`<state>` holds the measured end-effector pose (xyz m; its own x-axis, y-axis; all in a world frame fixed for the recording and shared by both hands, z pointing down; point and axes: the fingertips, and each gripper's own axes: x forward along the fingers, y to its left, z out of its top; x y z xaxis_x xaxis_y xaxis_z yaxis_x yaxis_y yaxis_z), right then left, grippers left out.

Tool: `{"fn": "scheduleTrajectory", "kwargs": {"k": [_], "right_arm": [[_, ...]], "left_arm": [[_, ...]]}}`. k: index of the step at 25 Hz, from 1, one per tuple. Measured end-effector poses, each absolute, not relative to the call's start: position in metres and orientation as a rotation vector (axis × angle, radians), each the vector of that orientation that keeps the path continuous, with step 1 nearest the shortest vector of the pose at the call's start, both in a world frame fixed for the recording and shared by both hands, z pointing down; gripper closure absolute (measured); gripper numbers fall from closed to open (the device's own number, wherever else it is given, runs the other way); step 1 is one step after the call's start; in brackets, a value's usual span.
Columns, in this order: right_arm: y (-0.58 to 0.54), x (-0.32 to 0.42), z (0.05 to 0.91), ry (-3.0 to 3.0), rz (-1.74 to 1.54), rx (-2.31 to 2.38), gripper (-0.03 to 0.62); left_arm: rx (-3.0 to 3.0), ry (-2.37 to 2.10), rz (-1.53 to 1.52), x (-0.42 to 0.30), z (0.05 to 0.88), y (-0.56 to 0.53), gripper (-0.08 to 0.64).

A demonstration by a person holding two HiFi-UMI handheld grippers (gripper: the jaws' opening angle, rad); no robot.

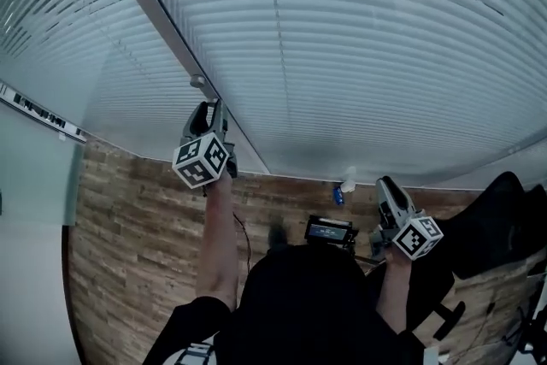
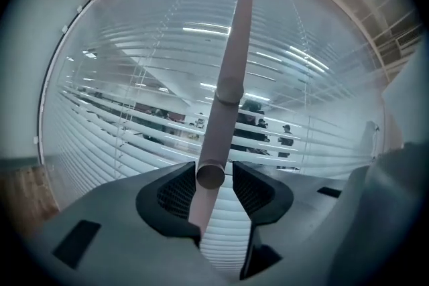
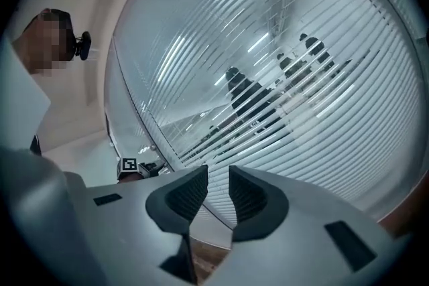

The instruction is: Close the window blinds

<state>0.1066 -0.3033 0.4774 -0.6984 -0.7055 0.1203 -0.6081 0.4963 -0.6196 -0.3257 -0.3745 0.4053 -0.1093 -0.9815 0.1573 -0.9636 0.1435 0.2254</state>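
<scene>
Across the glass wall in front of you, the window blinds (image 1: 359,55) hang down to the wood-pattern floor (image 1: 128,218). The slats are white and horizontal, mostly tilted flat and hazy. A band of them stands partly open, with dark gaps through which people beyond can be seen. Your left hand-held gripper (image 1: 210,107) is raised at the blinds with its jaws wide apart. The grey tilt wand (image 2: 231,70) stands between them, nearer one pad, not clamped. Your right hand-held gripper (image 1: 386,184), lower, has its jaws slightly apart, holding nothing.
</scene>
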Motion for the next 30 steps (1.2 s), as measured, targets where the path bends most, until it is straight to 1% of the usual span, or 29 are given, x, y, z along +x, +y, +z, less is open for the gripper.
{"fn": "scheduleTrajectory", "kwargs": {"k": [7,9,13,17,22,24,27,28,30], "right_arm": [[-0.325,0.128,0.490,2.585,-1.029,-1.086,0.500],[-0.329,0.127,0.491,2.584,-1.032,-1.080,0.500],[-0.337,0.127,0.495,2.568,-1.037,-1.094,0.500],[-0.342,0.113,0.493,2.598,-1.026,-1.080,0.500],[-0.345,0.103,0.489,2.595,-1.011,-1.101,0.500],[-0.345,0.101,0.489,2.601,-1.009,-1.114,0.500],[-0.345,0.098,0.490,2.607,-1.018,-1.128,0.500],[-0.345,0.097,0.491,2.607,-1.022,-1.134,0.499],[-0.344,0.093,0.491,2.612,-1.022,-1.133,0.500]], "left_arm": [[1.829,-2.212,-0.009,-0.330,0.405,-0.383,0.393],[1.820,-2.225,0.011,-0.334,0.406,-0.382,0.414],[1.864,-2.242,0.095,-0.330,0.409,-0.380,0.420],[1.926,-2.308,0.327,-0.323,0.410,-0.379,0.422],[1.896,-2.452,0.777,-0.321,0.416,-0.380,0.423],[1.869,-2.494,0.899,-0.319,0.417,-0.381,0.422],[1.876,-2.513,0.882,-0.318,0.417,-0.380,0.422],[1.897,-2.496,0.817,-0.316,0.417,-0.380,0.422],[1.939,-2.423,0.586,-0.314,0.416,-0.379,0.416]]}}
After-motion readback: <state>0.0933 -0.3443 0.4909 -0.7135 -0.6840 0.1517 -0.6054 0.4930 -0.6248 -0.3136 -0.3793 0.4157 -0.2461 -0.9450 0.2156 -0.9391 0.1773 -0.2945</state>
